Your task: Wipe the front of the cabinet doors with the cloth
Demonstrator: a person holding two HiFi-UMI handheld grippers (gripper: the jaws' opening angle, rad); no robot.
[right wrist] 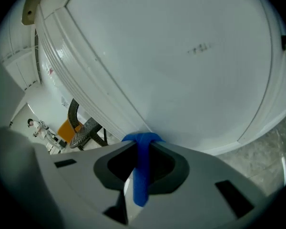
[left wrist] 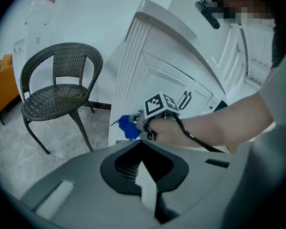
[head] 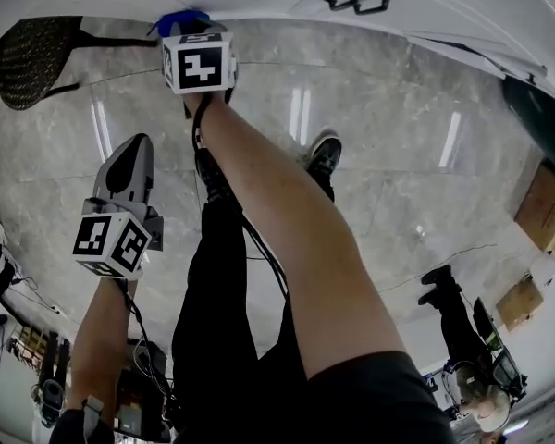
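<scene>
Blue cloth [right wrist: 141,180] is pinched between the jaws of the right gripper [right wrist: 143,146], its folded top edge pressed against the white cabinet door [right wrist: 181,56] low on the panel, near the door's bottom edge. The left gripper [left wrist: 143,144] hangs back from the cabinet, jaws pressed together on nothing. A dark wicker chair [left wrist: 57,94] stands on the grey marble floor [head: 398,155] beside the cabinet.
</scene>
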